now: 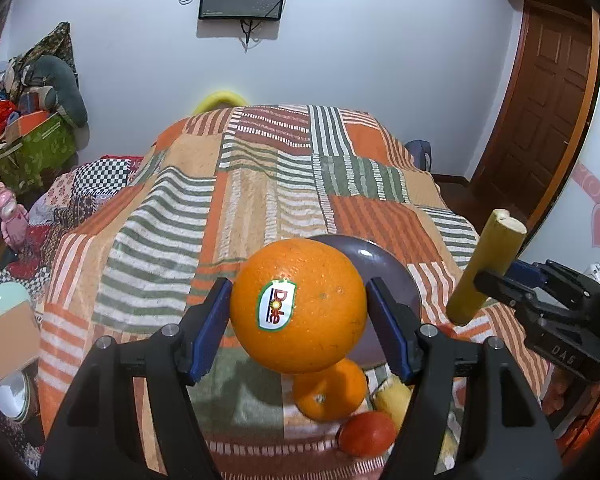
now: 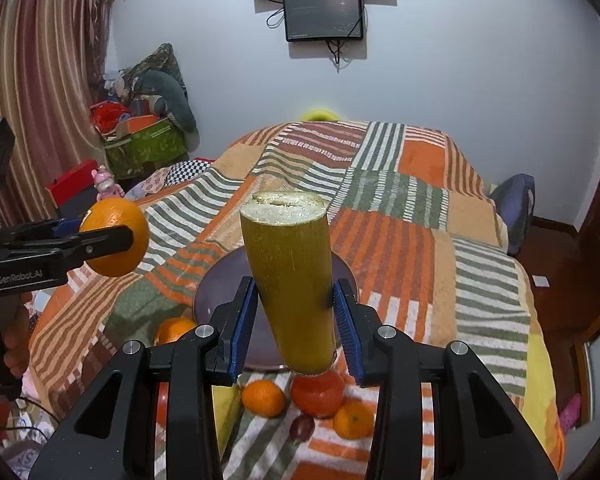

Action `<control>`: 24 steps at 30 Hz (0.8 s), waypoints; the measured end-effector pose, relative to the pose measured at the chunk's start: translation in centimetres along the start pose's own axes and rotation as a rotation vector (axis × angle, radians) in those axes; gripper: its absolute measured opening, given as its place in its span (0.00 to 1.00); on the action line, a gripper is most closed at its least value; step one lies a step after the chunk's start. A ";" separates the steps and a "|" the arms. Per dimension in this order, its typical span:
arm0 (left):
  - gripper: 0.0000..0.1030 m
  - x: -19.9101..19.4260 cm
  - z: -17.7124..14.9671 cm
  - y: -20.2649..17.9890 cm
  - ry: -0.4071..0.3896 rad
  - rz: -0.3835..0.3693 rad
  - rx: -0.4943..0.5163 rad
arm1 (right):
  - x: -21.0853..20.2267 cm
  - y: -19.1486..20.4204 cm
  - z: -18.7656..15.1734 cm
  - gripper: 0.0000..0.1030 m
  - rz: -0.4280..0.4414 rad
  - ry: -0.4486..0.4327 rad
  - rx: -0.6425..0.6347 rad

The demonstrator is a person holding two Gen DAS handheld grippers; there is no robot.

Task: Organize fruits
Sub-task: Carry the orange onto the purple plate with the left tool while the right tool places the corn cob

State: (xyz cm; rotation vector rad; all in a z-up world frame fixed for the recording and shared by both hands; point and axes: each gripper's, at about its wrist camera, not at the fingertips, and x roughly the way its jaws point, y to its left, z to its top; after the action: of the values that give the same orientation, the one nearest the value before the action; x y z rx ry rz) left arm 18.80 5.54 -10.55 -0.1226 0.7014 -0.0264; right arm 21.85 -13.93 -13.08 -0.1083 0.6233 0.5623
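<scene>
Left tool clamped on stickered orange; right tool clamped on yellow-green cane piece, above purple plate.

Bright orange fruit; yellow-green cane piece; purple plate; orange-green striped patchwork blanket

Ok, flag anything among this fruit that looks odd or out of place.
The yellow-green stalk clamped in the right gripper stands out: a cut cylinder with a rough, fibrous top end, more cane than fruit. The orange in the left gripper looks sound, and the plate holds nothing visible.
</scene>
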 end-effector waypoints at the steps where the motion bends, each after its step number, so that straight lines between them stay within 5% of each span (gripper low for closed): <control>1: 0.66 0.3 0.3 -0.1 -0.001 0.003 0.005 | 0.3 0.0 0.1 0.35 0.004 0.001 0.000; 24: 0.66 11.5 1.1 0.3 0.178 -0.022 0.013 | 8.9 -1.0 0.1 0.35 0.023 0.200 -0.001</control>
State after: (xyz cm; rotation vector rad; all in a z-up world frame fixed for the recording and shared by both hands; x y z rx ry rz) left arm 28.23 5.20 -17.13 -0.1167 0.8772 -0.0631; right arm 28.38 -10.67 -18.20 -0.1596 0.8192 0.5779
